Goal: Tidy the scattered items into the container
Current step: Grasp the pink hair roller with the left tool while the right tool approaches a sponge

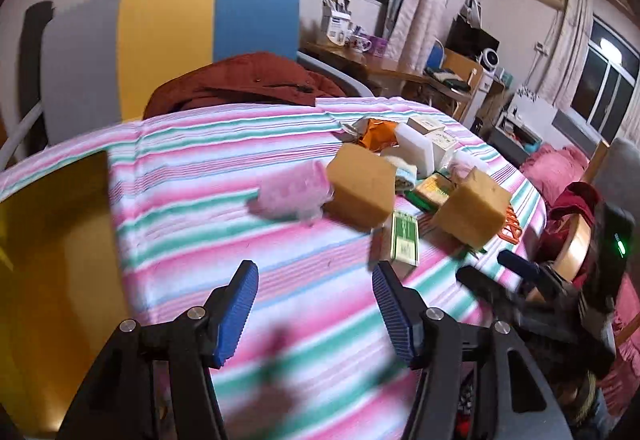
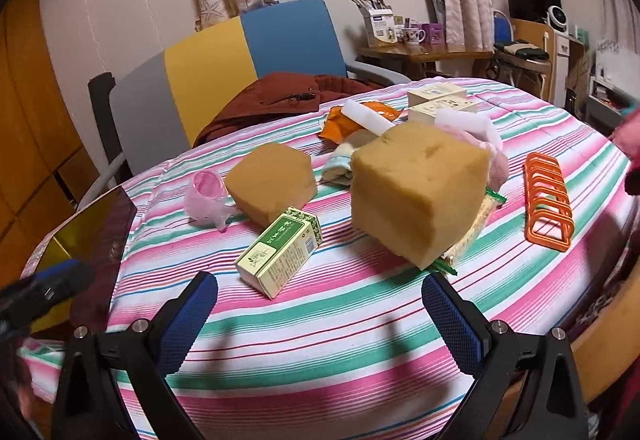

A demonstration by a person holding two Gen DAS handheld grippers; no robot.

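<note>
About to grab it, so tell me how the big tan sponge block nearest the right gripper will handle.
The tan sponge block looks porous, so probably light and squashy under the pads. It leans on a green-edged packet, so lifting may drag that. Its boxy shape shouldn't roll.

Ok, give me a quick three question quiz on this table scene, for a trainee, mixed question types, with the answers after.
1. True or false: the right gripper is holding the green box.
2. Which lies closest to the right gripper: A the orange rack, B the green box, C the pink plastic item?
3. How many tan sponge blocks sit on the striped cloth?

Key
1. False: both grippers, including the left gripper, are open and empty.
2. B.
3. Two: the near block and the far block.
</note>
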